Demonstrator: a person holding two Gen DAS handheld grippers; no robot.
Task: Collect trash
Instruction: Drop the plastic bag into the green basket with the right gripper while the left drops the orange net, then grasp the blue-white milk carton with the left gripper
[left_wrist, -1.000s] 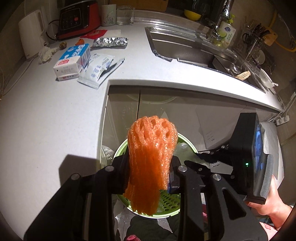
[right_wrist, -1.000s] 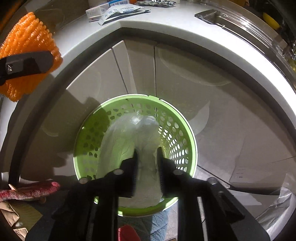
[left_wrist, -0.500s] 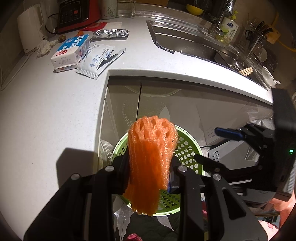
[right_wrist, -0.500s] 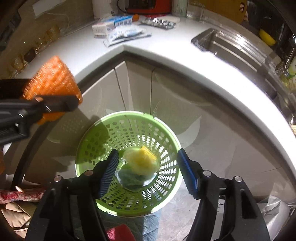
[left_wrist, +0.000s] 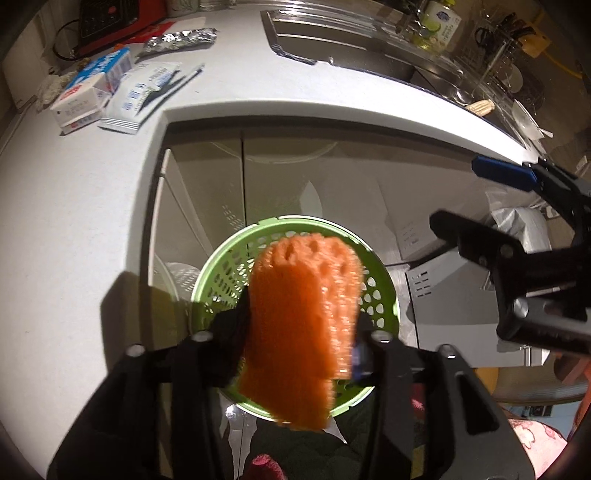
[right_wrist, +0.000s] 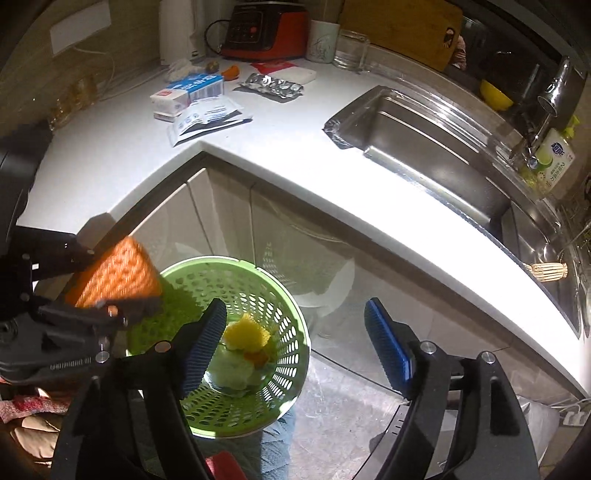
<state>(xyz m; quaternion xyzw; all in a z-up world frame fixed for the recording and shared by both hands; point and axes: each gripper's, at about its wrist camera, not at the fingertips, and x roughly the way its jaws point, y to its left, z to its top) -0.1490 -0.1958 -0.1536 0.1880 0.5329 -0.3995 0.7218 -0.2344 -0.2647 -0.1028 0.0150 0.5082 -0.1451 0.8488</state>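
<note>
The orange foam net (left_wrist: 306, 325) is pinched between the jaws of the left gripper (left_wrist: 301, 345), held above the green basket (left_wrist: 221, 266), which stands on the floor in front of the cabinet doors (left_wrist: 229, 177). In the right wrist view the net (right_wrist: 118, 275) hangs over the basket's near-left rim (right_wrist: 207, 264), not its middle. Inside the basket lie a clear bag and yellow scraps (right_wrist: 243, 334). The right gripper (right_wrist: 295, 343) has its jaws spread wide and empty, above and just right of the basket.

The likely slip, in my judgement: the net is light and springy, so if let go this close to the rim it could catch on the edge or drift to the floor. It may also cling to a pad when the jaws part.

Up behind the basket, the white desk (right_wrist: 280, 140) carries more trash: a blue-and-white carton (right_wrist: 188, 92), flat white wrappers (right_wrist: 207, 118) and a foil wrapper (right_wrist: 271, 86). Further right of the basket sits a steel sink (right_wrist: 424, 147); a red cooker (right_wrist: 266, 33) stands at the back wall.
</note>
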